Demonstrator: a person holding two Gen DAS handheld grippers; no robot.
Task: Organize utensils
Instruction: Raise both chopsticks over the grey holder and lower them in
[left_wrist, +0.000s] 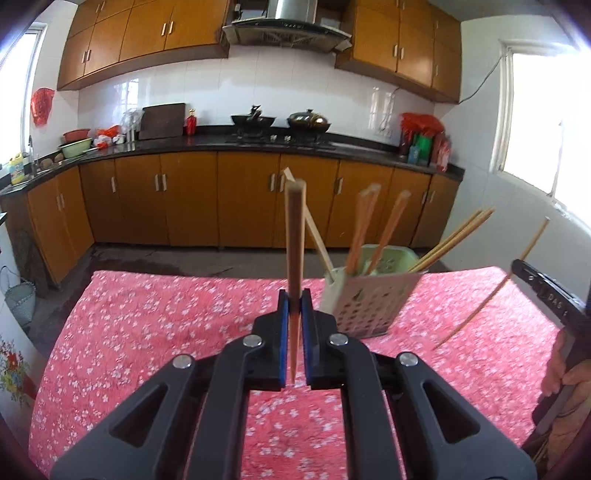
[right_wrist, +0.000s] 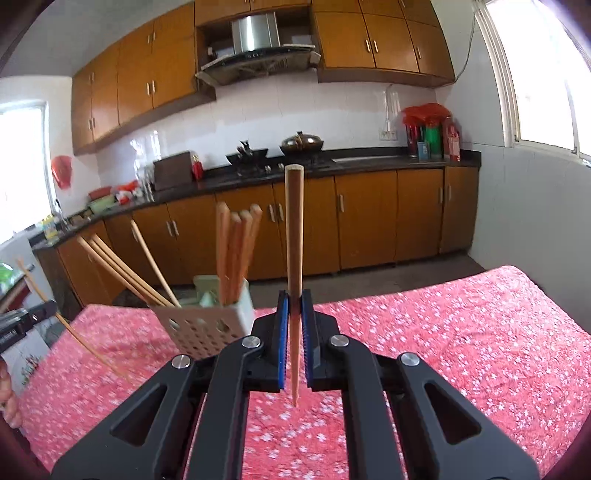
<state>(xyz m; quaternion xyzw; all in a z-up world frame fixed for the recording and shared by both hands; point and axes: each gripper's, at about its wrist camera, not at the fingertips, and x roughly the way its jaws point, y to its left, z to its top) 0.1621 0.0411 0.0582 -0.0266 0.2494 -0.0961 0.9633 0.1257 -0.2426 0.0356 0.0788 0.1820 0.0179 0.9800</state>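
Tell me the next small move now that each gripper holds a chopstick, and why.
Probably carry the left gripper toward the perforated holder and lower its chopstick in. Both grippers are shut on upright chopsticks above the floral cloth, and the holder already holds several.

We note a kitchen: orange-brown wall cabinets (left_wrist: 147, 33) above white tiles (left_wrist: 314, 92), a black counter (left_wrist: 207, 142), a steel range hood (right_wrist: 255, 37), bright windows (left_wrist: 546, 122), grey floor (left_wrist: 177, 258)
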